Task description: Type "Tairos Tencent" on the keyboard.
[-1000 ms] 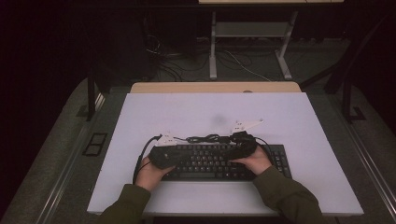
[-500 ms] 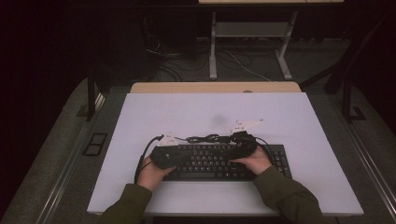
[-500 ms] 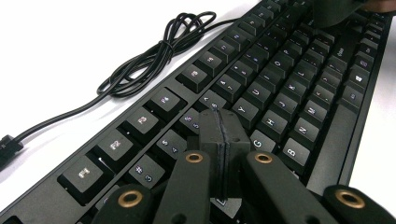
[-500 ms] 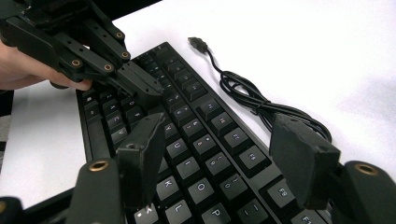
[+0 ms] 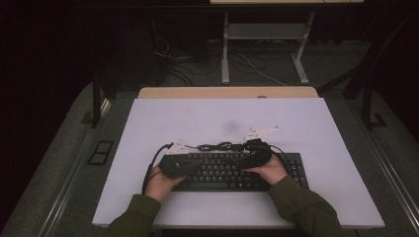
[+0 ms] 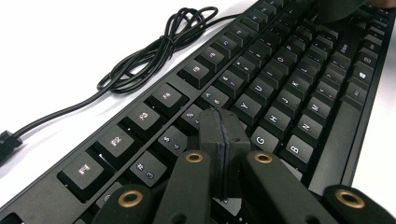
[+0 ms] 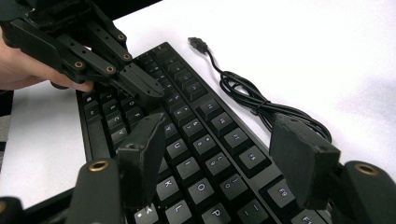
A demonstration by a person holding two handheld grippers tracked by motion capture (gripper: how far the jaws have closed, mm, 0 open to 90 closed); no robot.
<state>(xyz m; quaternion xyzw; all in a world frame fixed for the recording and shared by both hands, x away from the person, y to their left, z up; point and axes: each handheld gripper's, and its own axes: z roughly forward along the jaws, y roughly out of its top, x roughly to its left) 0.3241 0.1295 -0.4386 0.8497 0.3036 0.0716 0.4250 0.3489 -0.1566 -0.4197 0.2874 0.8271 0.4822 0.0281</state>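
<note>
A black keyboard (image 5: 232, 170) lies on the white table near the front edge, its keys lit faintly. My left gripper (image 6: 219, 122) is shut with nothing between its jaws, and its tips rest just over the keys of the number and upper letter rows. From the right gripper view the left gripper (image 7: 148, 88) points down at those same keys. My right gripper (image 7: 219, 140) hovers open above the keyboard's (image 7: 196, 154) right half, empty. In the high view the left gripper (image 5: 190, 162) and the right gripper (image 5: 247, 154) face each other across the keyboard.
The keyboard's black cable (image 5: 217, 146) lies coiled on the table just behind it, with its loose plug (image 7: 198, 44) on the white top. White table (image 5: 222, 118) surface stretches behind and to both sides. A wooden desk edge (image 5: 227, 92) and floor cables lie farther back.
</note>
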